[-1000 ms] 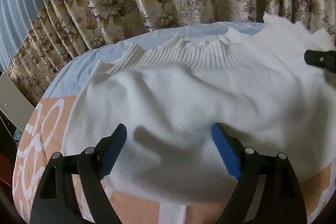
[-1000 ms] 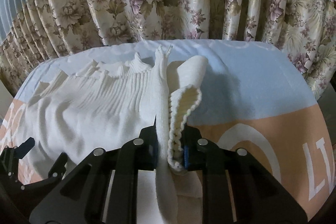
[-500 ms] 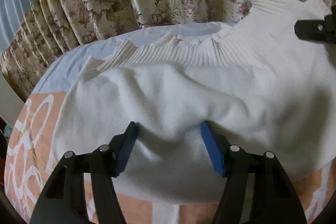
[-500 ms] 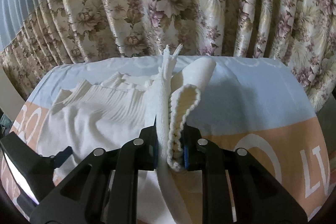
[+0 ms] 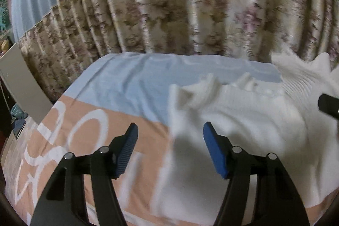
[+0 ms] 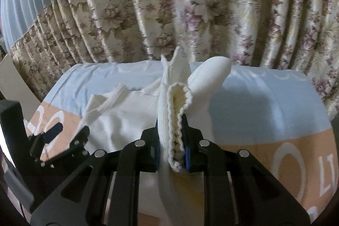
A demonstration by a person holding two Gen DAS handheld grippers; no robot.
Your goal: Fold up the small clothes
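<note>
A white knit sweater (image 5: 243, 120) lies on the bed cover, with its ribbed hem (image 5: 300, 79) bunched up at the far right. My left gripper (image 5: 168, 139) is open and empty, straddling the sweater's left edge. My right gripper (image 6: 171, 141) is shut on a bunched ribbed edge of the sweater (image 6: 172, 103) and holds it lifted above the bed. The left gripper also shows at the left in the right wrist view (image 6: 53, 132). The right gripper's tip shows at the right edge in the left wrist view (image 5: 328, 103).
The bed cover (image 5: 118, 90) is light blue at the back and peach with white lettering (image 5: 63, 141) in front. Floral curtains (image 6: 169, 14) hang close behind the bed. A grey board (image 5: 23, 90) stands at the bed's left side.
My left gripper has swung left, from over the sweater's middle to its left edge, still open. My right gripper has kept its hold on the ribbed edge and moved it left over the sweater.
</note>
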